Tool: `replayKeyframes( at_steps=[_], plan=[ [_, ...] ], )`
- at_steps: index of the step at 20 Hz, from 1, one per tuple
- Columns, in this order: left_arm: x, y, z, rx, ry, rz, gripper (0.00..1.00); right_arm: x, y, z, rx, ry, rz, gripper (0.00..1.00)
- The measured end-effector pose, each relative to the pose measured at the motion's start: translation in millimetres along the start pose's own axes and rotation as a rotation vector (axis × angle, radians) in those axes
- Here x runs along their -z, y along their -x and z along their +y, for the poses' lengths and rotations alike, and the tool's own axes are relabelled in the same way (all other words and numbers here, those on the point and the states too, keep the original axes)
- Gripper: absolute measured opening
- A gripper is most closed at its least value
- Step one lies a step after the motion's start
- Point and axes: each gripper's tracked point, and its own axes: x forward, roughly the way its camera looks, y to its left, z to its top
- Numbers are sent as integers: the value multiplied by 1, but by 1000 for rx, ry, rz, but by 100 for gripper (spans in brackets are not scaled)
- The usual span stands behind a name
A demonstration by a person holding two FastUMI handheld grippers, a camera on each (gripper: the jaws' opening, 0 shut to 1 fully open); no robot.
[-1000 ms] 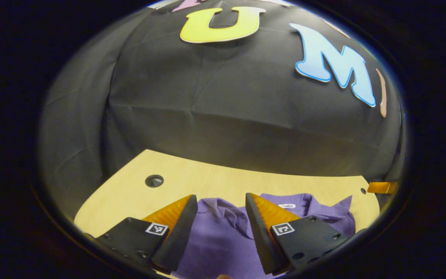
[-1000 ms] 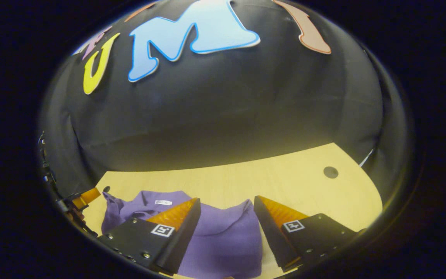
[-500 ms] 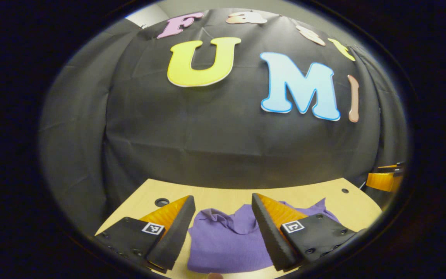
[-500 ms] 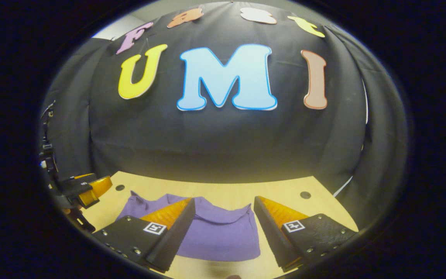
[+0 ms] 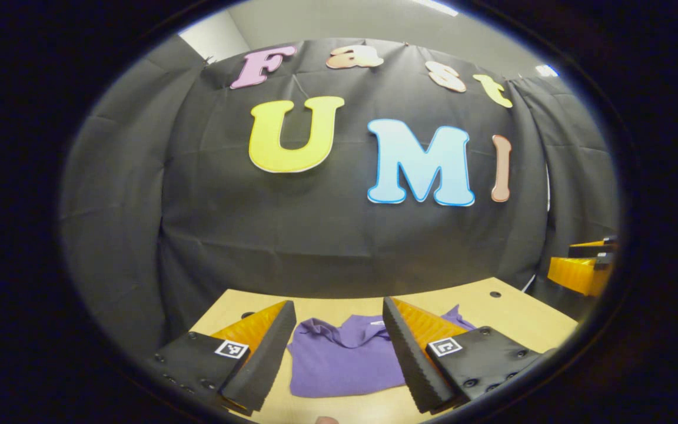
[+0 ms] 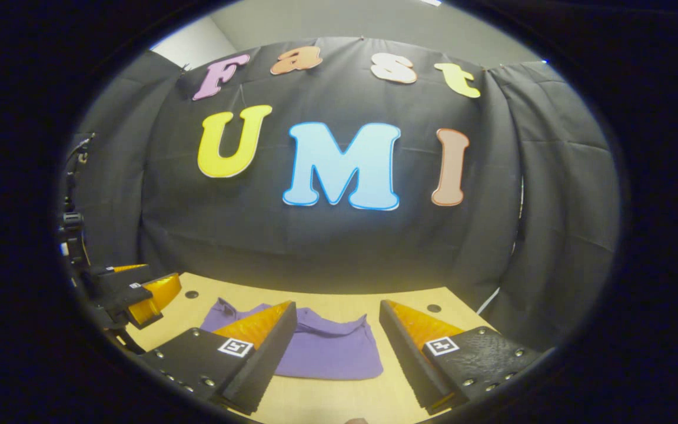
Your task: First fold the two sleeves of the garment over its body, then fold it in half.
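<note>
A purple garment point(image 5: 345, 359) lies folded into a compact rectangle on the light wooden table point(image 5: 515, 321), collar toward the far side. In the right gripper view the same garment point(image 6: 327, 353) rests flat between and beyond the fingers. My left gripper point(image 5: 336, 353) is open, held above the table and back from the garment, with nothing between its fingers. My right gripper point(image 6: 336, 350) is open too, raised clear of the cloth. The right gripper point(image 5: 580, 271) appears at the right edge of the left gripper view, and the left gripper point(image 6: 139, 291) at the left edge of the right gripper view.
Black cloth walls close the booth behind and at both sides of the table point(image 6: 409, 306). Small round holes point(image 6: 433, 308) sit in the tabletop near its far corners. Bare wood surrounds the garment.
Both grippers have risen and drawn back from the garment, which now looks smaller and farther away. Both stayed open. The garment lies still on the table.
</note>
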Motion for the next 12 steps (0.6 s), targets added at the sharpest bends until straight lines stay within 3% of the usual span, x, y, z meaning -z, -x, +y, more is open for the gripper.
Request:
replayKeyframes(
  at_steps=[4,8,12],
  plan=[
    [-13,29,-9,-13,-27,-32,94,-10,18,-15,24,61,-26,90],
    [-13,50,-23,-8,-47,-32,94,-14,26,-19,-3,44,-45,91],
    [-24,66,-41,-3,-54,-71,94,-9,29,-34,19,59,-49,90]
  ],
)
